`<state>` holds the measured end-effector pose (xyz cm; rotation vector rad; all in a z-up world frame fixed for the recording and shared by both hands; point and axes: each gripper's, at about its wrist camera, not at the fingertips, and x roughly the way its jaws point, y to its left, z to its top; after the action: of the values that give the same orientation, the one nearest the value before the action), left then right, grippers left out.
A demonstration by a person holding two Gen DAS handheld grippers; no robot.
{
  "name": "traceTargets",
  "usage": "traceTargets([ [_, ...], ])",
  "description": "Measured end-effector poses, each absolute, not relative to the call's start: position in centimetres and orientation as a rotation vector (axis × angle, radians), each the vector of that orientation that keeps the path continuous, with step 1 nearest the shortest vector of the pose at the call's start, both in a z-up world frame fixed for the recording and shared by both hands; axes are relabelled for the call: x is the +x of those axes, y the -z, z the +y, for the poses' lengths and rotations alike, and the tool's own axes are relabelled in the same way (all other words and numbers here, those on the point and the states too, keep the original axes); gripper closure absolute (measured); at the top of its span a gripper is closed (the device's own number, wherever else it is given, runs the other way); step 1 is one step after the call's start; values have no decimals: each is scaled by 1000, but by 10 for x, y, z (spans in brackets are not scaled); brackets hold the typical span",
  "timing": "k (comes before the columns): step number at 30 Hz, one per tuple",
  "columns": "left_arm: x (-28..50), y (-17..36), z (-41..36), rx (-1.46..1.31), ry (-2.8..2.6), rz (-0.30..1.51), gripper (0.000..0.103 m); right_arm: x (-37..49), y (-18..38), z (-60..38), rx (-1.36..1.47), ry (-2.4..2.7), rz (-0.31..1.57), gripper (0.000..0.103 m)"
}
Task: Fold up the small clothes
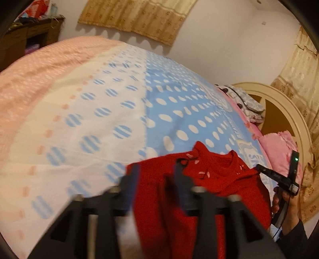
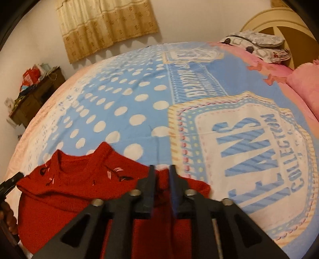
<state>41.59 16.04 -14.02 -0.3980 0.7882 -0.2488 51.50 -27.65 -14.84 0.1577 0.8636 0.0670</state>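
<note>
While each tool pinches sweater edges, blanket spreads ahead.

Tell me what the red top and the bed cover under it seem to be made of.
Red top: probably knitted yarn, matte and fuzzy, with small pink and dark embroidered motifs near the collar. Bed cover: seemingly a thin printed woven sheet, matte, lying nearly flat with fine creases; the fibre cannot be told.

Sweater lies on bed, at its near edge. Pillows sit at far right end of bed, against headboard. Cabinet stands off bed's far left corner. Curtain hangs on wall behind bed.
</note>
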Motion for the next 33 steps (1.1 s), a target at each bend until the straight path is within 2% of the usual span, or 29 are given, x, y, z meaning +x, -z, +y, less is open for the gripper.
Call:
traceTargets([
  [1,409,136,162,-379,244,762,38,510,145,-279,163,-61,846,56],
  [2,401,134,162,-350,241,747,32,503,140,-281,158,-60,825,55],
  [4,387,133,156,-268,236,755,30,492,132,-276,99,-53,805,55],
  [6,383,138,148,-213,240,781,24,481,125,-262,29,-76,803,55],
  [14,407,166,138,-181,110,852,23,479,157,-177,-173,-286,980,55],
  [24,406,179,161,-303,57,841,22,528,160,-189,28,-165,970,55],
  [33,366,171,161,-355,99,830,22,435,136,-240,55,-151,868,55],
])
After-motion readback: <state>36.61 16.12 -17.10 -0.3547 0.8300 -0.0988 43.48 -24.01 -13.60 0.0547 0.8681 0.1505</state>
